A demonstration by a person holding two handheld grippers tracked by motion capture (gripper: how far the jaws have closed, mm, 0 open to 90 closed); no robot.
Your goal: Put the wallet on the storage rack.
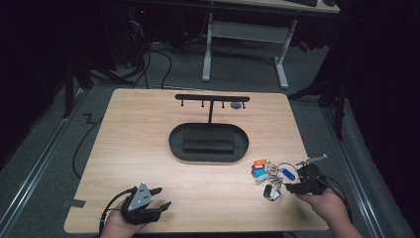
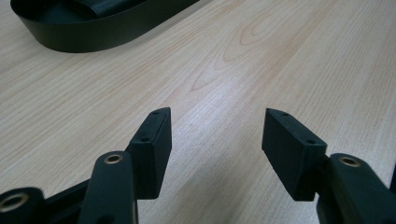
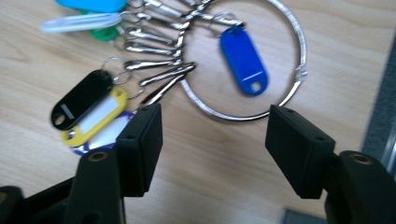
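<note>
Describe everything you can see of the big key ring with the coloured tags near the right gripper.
The key ring is a large, thin loop of silvery metal lying flat on the wooden table, near its right front corner. Small metal clips hang from it, each carrying a plastic tag: blue, black, yellow, white, green and light blue, with orange and red ones in the high view. The blue tag lies inside the loop. The right gripper hovers open at the ring's near edge, not touching it.

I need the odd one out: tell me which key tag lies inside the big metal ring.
The dark blue tag lies inside the ring, alone. The black and yellow tags lie outside it, by the right gripper's open jaws.
</note>
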